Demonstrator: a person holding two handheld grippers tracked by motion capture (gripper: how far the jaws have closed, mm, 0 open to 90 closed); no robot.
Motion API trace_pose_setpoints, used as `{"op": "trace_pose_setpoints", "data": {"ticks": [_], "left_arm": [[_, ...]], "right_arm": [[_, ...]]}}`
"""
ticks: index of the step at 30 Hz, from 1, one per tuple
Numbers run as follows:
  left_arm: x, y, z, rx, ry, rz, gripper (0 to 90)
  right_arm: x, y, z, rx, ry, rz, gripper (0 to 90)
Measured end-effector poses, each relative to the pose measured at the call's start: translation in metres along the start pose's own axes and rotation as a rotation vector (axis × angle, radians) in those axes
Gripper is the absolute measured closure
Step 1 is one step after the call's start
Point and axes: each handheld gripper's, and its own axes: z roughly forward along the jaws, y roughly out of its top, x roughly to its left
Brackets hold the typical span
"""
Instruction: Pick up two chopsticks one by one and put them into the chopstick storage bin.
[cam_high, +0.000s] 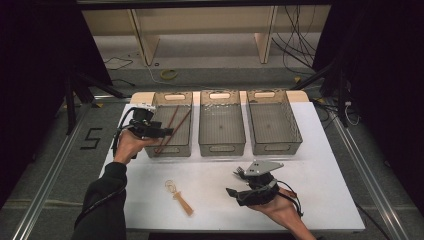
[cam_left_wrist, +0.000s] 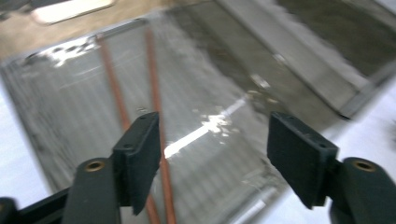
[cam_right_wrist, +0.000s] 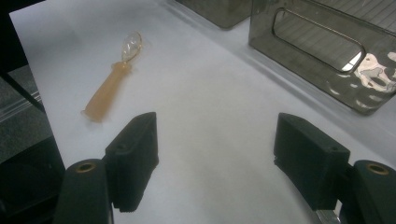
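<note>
three bins (cam_high: 222, 131), two chopsticks (cam_high: 172, 127), one spoon (cam_high: 179, 197)

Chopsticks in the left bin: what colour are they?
Reddish-brown. The chopsticks show best in the left gripper view, lying in the left bin.

Lab: black curtains (cam_high: 30, 75); floor cables (cam_high: 295, 40); rig rails (cam_high: 372, 175)

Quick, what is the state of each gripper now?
Left gripper: open, holding nothing, above the chopsticks in the bin.
Right gripper: open, holding nothing.
</note>
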Motion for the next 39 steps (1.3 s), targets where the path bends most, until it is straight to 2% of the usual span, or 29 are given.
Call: {"op": "trace_pose_setpoints", "data": {"ticks": [5,7,11,13,15,20,21,22,26,27,28,30,31,33,35,36,39], "left_arm": [[-0.021,-0.006,-0.016,-0.032,-0.059,0.084,28.5],[-0.028,-0.009,-0.021,-0.037,-0.079,0.099,27.6],[-0.035,-0.015,-0.026,-0.045,-0.084,0.109,26.1],[-0.041,-0.018,-0.028,-0.033,-0.080,0.134,24.5],[-0.046,-0.021,-0.029,-0.029,-0.101,0.158,23.9],[-0.058,-0.025,-0.031,-0.004,-0.117,0.217,22.9],[-0.058,-0.025,-0.031,-0.004,-0.117,0.217,22.9],[-0.063,-0.027,-0.031,0.014,-0.129,0.244,22.9],[-0.075,-0.031,-0.031,0.049,-0.163,0.305,22.8],[-0.075,-0.031,-0.031,0.049,-0.163,0.305,22.8],[-0.082,-0.033,-0.030,0.071,-0.178,0.343,22.8],[-0.086,-0.036,-0.030,0.098,-0.186,0.382,22.8],[-0.086,-0.036,-0.030,0.098,-0.186,0.382,22.7],[-0.093,-0.042,-0.029,0.131,-0.204,0.415,22.2],[-0.096,-0.044,-0.029,0.140,-0.210,0.426,22.1],[-0.100,-0.048,-0.027,0.165,-0.221,0.455,22.1],[-0.107,-0.053,-0.024,0.202,-0.238,0.501,22.5]], "right_arm": [[0.000,0.000,-0.001,0.001,0.000,0.008,31.4],[0.000,0.000,-0.001,0.000,0.000,0.009,31.4],[-0.001,-0.001,0.000,0.000,-0.009,0.022,31.4],[0.000,-0.001,0.000,0.002,-0.007,0.022,31.4],[0.002,-0.001,0.001,0.003,-0.008,0.019,31.4],[0.001,-0.002,0.001,0.006,-0.006,0.018,31.4],[0.001,-0.002,0.001,0.006,-0.006,0.018,31.4],[0.002,-0.002,0.001,0.005,-0.005,0.017,31.4],[0.001,-0.002,0.002,0.005,-0.004,0.017,31.4],[0.001,-0.002,0.002,0.005,-0.004,0.017,31.4],[0.001,-0.002,0.001,0.005,-0.004,0.019,31.4],[0.001,-0.002,0.001,0.002,-0.004,0.023,31.4],[0.001,-0.002,0.000,0.001,-0.003,0.023,31.4],[0.001,-0.003,0.000,-0.001,-0.003,0.024,31.4],[0.001,-0.003,0.000,-0.001,-0.002,0.024,31.4],[0.001,-0.003,0.000,-0.001,-0.002,0.025,31.3],[0.000,-0.004,0.000,0.000,-0.001,0.024,31.3]]}}
